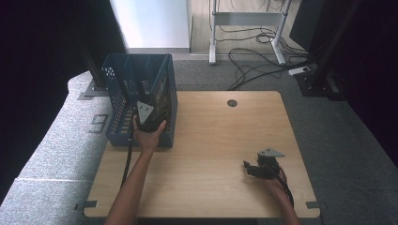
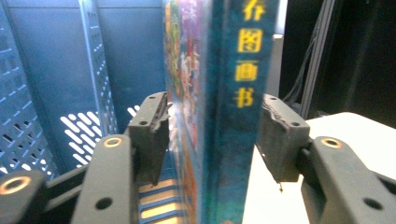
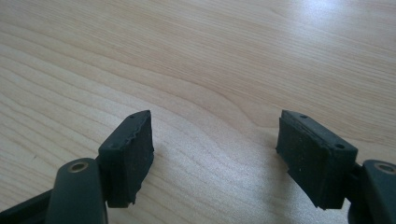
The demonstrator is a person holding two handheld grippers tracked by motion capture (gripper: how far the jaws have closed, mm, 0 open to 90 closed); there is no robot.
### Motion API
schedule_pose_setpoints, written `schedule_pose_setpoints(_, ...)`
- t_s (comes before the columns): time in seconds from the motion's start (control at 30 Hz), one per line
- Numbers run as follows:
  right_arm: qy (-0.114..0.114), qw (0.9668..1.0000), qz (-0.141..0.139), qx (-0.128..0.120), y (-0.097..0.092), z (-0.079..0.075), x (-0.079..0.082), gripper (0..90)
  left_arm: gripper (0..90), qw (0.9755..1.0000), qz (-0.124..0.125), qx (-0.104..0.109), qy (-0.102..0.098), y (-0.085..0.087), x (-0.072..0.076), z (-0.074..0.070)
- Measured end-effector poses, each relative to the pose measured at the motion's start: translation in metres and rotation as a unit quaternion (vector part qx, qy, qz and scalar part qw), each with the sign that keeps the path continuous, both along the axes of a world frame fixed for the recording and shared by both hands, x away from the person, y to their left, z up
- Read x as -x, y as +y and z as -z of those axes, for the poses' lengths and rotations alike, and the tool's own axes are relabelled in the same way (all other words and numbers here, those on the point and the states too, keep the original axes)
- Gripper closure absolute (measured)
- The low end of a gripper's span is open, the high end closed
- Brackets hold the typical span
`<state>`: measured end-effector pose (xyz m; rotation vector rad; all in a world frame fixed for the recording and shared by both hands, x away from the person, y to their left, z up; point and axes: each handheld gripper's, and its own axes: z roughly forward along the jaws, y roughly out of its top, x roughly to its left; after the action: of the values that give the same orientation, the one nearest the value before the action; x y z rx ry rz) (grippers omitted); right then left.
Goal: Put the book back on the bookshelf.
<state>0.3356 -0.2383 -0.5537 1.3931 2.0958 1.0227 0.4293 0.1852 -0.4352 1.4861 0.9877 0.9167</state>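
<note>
Book [image 2: 224, 116] top and bottom beyond the frame, spine lettering blurred.

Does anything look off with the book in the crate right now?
Nothing stands out. The book stands upright in the blue crate, against its right wall. The left gripper straddles it, pads apart from the covers.

Teal picture book [image 2: 219, 116] with yellow spine lettering, upright against the blue crate's [image 1: 117, 84] right wall.
</note>
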Motion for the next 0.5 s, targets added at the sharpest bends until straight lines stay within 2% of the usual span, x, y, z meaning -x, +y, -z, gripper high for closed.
schedule_pose_setpoints(0.1, -0.001, 1.0, 0.001, -0.005, -0.001, 0.0, -0.001, 27.0, 42.0, 0.9999, 0.009, 0.003, 0.011, 0.002, 0.0, -0.001)
schedule_pose_setpoints(0.2, -0.002, 1.0, -0.004, 0.003, 0.002, 0.0, -0.003, 26.9, 38.6, 0.9994, 0.016, 0.006, 0.028, 0.004, 0.001, 0.0)
schedule_pose_setpoints(0.5, -0.004, 0.9999, -0.006, 0.008, 0.002, 0.0, -0.002, 26.8, 36.5, 0.9983, 0.033, 0.026, 0.04, 0.016, 0.014, -0.002)
